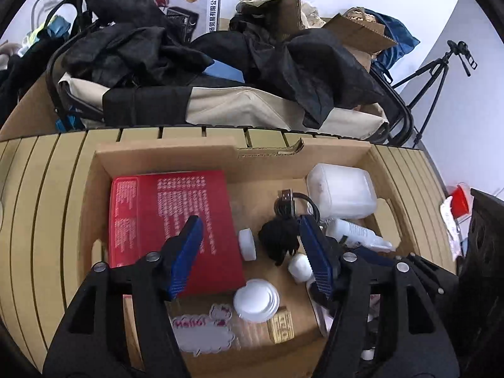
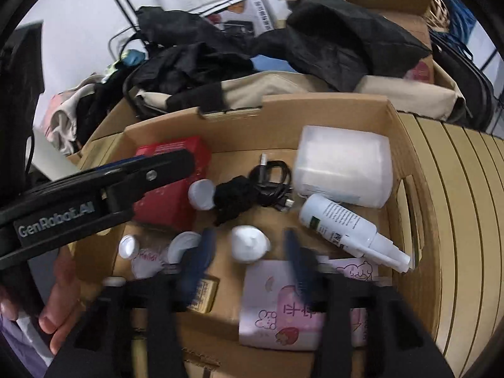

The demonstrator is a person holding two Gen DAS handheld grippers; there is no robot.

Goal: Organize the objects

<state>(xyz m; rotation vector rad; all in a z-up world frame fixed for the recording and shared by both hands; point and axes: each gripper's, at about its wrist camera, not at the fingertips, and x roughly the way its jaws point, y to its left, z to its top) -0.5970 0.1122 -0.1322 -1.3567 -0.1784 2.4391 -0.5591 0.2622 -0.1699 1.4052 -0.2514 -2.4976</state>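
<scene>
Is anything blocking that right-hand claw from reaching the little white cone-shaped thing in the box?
Nothing visible does. The right gripper hangs open just above the white cone-shaped piece, which lies bare on the cardboard box floor, nothing on top.

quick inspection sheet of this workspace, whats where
surface: slatted tan table bearing an open cardboard box
job's things: in the box, red box, translucent white tub, white spray bottle lying on its side, small white caps, pink packet
clutter: black clothes piled on a beige bag behind
grippers: left gripper and right gripper open above the box, nothing held
cables: black usb cable coiled in the box
surroundings: tripod, white wall
</scene>
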